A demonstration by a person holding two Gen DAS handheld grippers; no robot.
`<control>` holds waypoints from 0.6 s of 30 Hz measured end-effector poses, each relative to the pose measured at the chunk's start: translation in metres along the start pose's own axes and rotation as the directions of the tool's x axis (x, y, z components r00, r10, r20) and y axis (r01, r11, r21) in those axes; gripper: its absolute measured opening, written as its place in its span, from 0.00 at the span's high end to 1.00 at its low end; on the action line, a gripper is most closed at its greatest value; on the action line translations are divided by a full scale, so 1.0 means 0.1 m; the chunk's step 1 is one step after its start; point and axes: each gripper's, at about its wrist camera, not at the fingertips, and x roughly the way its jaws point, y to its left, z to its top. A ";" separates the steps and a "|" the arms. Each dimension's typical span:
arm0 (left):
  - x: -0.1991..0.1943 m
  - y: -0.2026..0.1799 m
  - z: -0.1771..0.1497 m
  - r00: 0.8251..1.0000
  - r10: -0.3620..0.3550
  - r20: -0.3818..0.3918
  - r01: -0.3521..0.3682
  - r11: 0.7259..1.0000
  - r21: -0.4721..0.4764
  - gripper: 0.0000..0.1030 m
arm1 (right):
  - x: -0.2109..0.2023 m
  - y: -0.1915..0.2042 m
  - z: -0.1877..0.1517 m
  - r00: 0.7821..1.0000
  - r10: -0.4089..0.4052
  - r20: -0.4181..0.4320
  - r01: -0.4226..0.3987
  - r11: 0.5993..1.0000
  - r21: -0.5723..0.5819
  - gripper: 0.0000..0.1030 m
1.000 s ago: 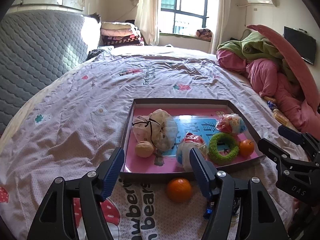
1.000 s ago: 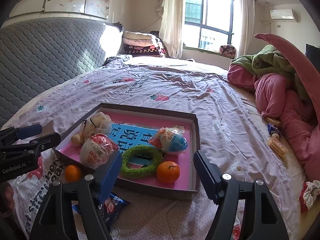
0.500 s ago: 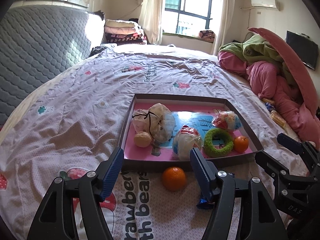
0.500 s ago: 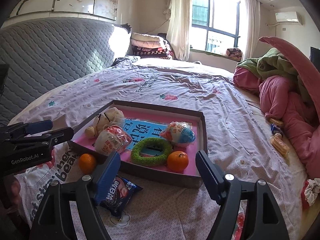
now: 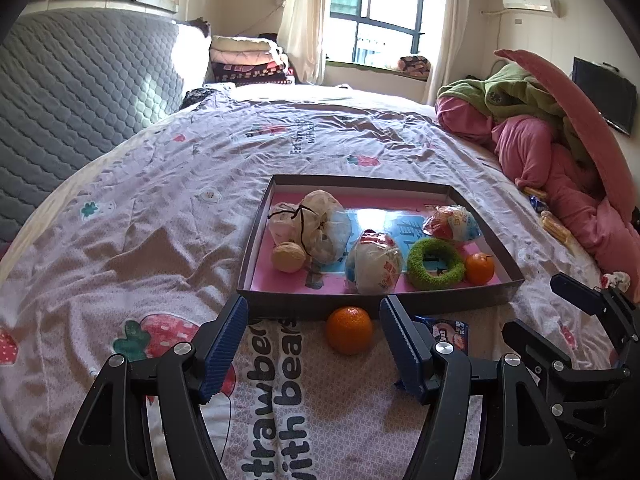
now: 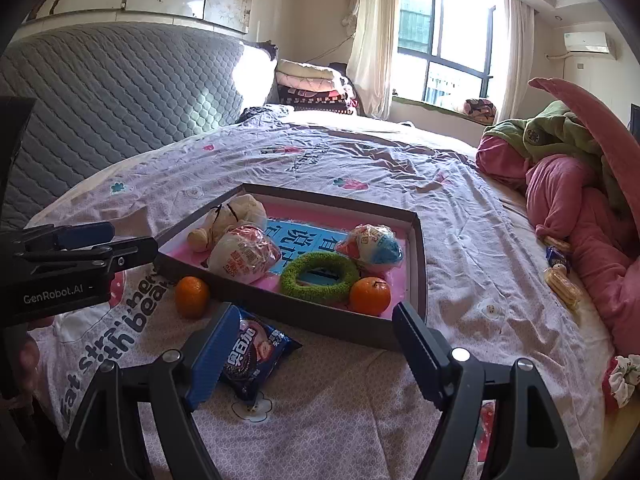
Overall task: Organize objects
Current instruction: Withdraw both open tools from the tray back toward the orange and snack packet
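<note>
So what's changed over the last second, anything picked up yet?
Nothing picked up. Both views have pulled back from the box: the blue snack packet now shows in front of it beside the loose orange. The left hand-held gripper and right hand-held gripper are open and empty. Everything in the box lies as before.

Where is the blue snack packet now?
In the right wrist view, the snack packet lies on the bedsheet, outside the box near its front wall, right of the loose orange.
</note>
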 end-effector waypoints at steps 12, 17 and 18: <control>-0.01 -0.01 -0.13 0.999 -0.012 -0.036 0.012 1.000 0.010 0.32 | -0.02 0.12 -0.12 1.000 0.019 -0.023 -0.021 0.999 -0.049 0.22; 0.01 -0.01 -0.17 0.999 -0.015 -0.050 0.016 1.000 0.019 0.32 | -0.01 0.12 -0.17 0.999 0.023 -0.035 -0.025 0.998 -0.058 0.19; 0.02 -0.01 -0.18 0.998 -0.014 -0.056 0.015 1.000 0.020 0.32 | 0.00 0.13 -0.18 0.999 0.024 -0.039 -0.027 0.998 -0.059 0.19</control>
